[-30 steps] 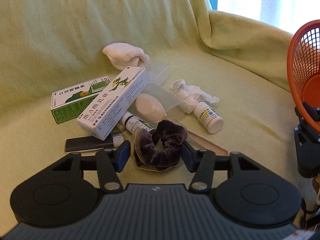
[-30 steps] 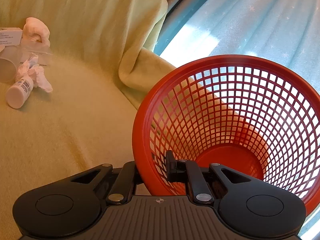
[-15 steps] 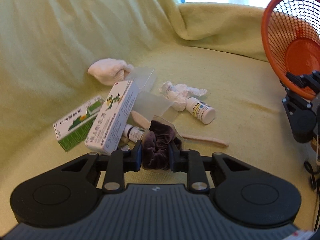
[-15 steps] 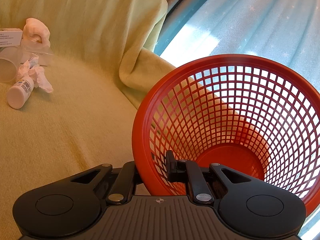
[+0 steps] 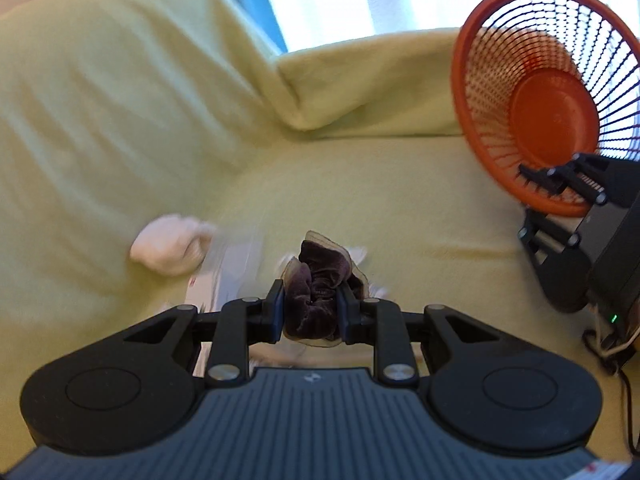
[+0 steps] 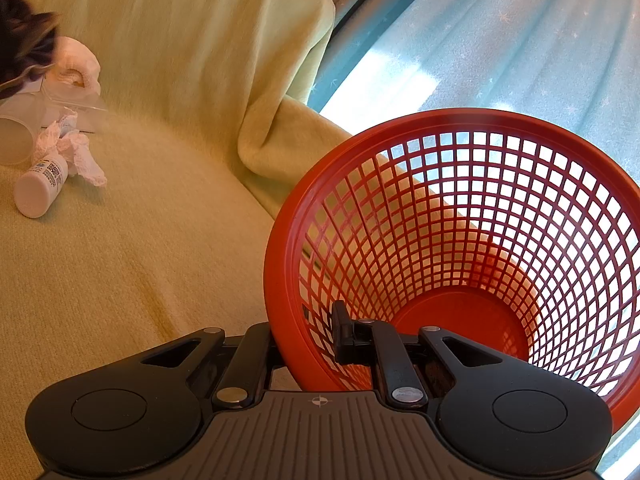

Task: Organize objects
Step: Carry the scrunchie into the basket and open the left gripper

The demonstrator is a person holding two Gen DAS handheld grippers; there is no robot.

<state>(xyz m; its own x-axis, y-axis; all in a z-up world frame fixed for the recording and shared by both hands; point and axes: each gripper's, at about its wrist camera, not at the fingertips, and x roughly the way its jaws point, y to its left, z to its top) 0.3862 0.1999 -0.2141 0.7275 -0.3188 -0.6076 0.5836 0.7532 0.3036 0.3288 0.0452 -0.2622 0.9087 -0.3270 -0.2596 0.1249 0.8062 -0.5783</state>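
My left gripper (image 5: 310, 312) is shut on a dark purple velvet scrunchie (image 5: 318, 280) and holds it up above the sofa seat. The scrunchie also shows at the far left edge of the right wrist view (image 6: 24, 44). My right gripper (image 6: 304, 344) is shut on the rim of a red mesh basket (image 6: 460, 264), which is tilted with its mouth toward the pile. In the left wrist view the basket (image 5: 544, 92) is at the upper right, with the right gripper (image 5: 560, 196) clamped on its lower rim.
A yellow-green blanket (image 6: 140, 240) covers the sofa. A rolled white sock (image 5: 168, 244), a small white bottle (image 6: 40, 188), crumpled tissue (image 6: 72, 148) and clear plastic (image 6: 24, 128) lie on the seat. A blue curtain (image 6: 500, 40) hangs behind.
My left gripper closed on the scrunchie, lifted it off the pile and swung right toward the basket. The right gripper and basket have stayed put.
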